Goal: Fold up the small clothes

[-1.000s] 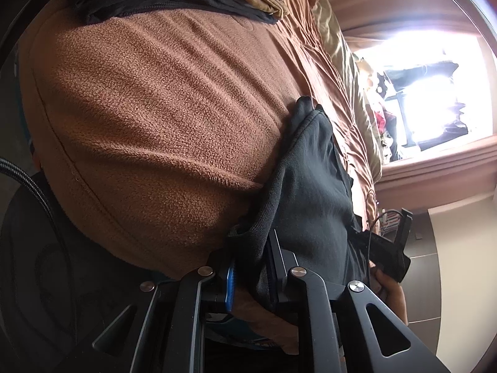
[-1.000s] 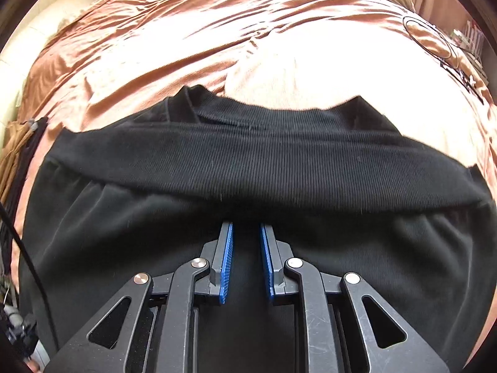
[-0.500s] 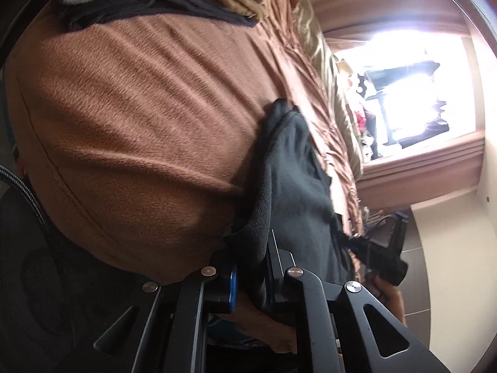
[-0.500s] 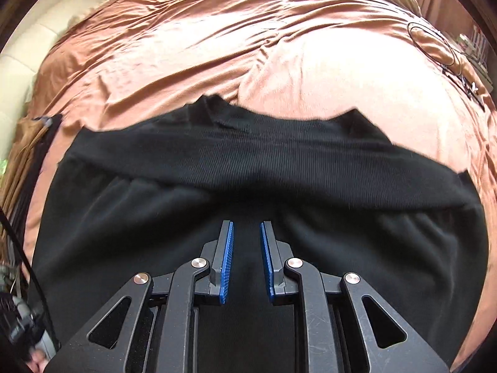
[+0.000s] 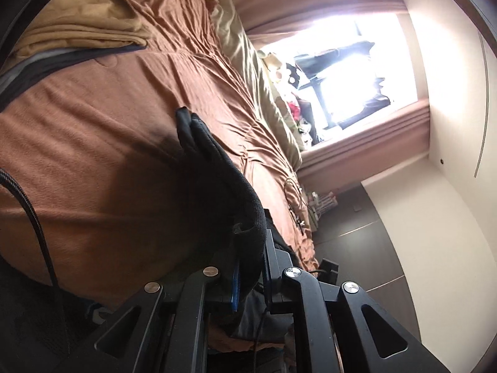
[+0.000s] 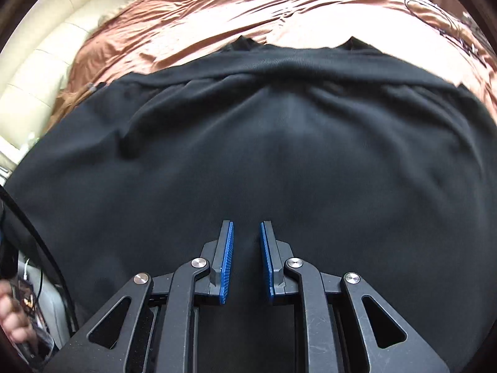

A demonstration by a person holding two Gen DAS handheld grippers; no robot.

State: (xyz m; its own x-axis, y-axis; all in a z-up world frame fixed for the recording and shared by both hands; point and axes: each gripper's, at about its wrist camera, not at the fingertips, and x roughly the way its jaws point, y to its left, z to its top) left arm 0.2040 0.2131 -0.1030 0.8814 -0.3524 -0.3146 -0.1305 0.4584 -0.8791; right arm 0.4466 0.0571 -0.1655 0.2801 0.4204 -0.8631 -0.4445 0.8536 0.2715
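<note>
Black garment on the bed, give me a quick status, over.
Left gripper shut on black garment, edge lifted off the brown bedspread. Right gripper open, jaws apart above the cloth. Folded clothes stack well clear.

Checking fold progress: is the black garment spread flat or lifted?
Lifted: the left gripper pinches the black garment's edge, raising it above the bed.

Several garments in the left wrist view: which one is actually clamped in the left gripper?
The black garment, pinched in the left gripper. The folded tan garment and the grey and dark ones lie stacked on the bed, untouched.
</note>
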